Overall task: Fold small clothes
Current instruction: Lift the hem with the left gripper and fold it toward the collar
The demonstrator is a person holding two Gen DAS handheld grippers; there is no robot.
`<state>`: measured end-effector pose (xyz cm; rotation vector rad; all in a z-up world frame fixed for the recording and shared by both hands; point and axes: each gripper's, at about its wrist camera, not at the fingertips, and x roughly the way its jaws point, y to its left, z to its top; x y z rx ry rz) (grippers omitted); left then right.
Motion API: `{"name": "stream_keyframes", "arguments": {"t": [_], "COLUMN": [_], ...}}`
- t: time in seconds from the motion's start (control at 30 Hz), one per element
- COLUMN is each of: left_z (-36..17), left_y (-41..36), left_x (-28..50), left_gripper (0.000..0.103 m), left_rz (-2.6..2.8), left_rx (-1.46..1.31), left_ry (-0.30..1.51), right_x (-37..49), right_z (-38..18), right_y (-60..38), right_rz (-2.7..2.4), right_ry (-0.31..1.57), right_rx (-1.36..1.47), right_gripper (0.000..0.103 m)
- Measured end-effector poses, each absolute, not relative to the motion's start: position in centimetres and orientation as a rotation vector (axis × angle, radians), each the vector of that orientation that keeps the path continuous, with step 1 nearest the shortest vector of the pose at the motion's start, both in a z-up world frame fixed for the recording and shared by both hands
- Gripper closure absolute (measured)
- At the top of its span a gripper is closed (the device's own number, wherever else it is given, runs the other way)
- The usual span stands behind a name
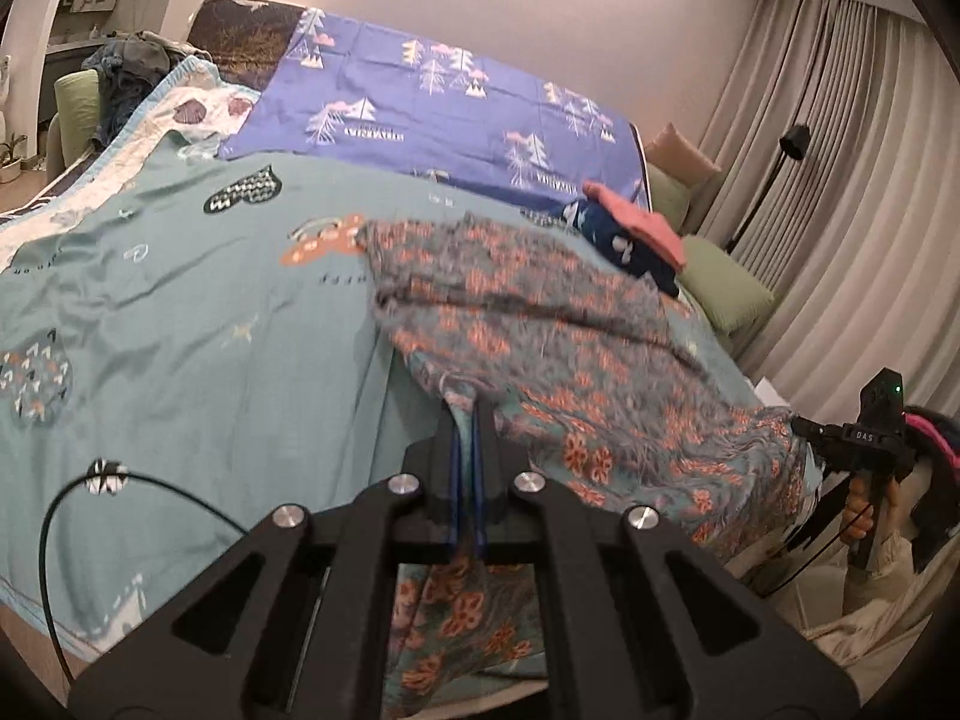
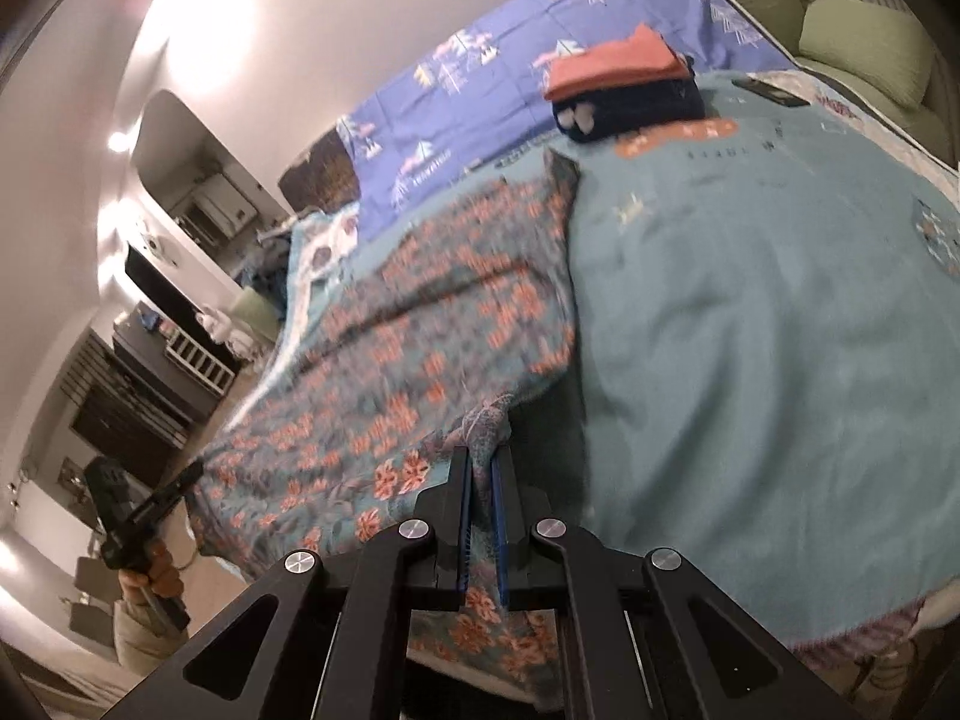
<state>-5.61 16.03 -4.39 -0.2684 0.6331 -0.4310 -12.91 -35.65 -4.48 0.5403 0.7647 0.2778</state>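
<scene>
Left gripper (image 1: 467, 420) clamped on floral garment (image 1: 540, 324) edge, right gripper (image 2: 487, 468) pinching other edge. Garment spread over teal bedsheet (image 1: 180, 300), pattern motion-blurred, near hem hidden under grippers. Folded stack (image 2: 624, 84) behind.

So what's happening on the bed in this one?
A person holds a gripper in each hand. The left gripper and the right gripper are each shut on a near edge of a floral garment spread on the teal bed cover. A folded stack, a pink piece on a navy one, sits farther back.
</scene>
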Motion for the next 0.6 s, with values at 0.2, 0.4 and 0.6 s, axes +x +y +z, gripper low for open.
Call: {"name": "stream_keyframes", "arguments": {"t": [0.2, 0.4, 0.6], "left_z": [-2.5, -1.7, -2.1], "left_y": [15.8, 14.9, 14.2], "left_x": [-3.3, 0.3, 4.5], "left_gripper": [0.098, 0.098, 0.098], "left_rz": [-0.422, -0.402, -0.383], "left_rx": [-0.269, -0.268, -0.269], "left_ry": [0.592, 0.581, 0.615], "right_x": [-9.6, -5.7, -1.7], "right_z": [-1.9, -1.0, -1.5], "right_y": [-36.1, -36.5, -37.4], "right_rz": [0.283, 0.262, 0.237], "right_ry": [0.718, 0.706, 0.72], "right_rx": [0.526, 0.512, 0.534], "right_gripper": [0.098, 0.098, 0.098]}}
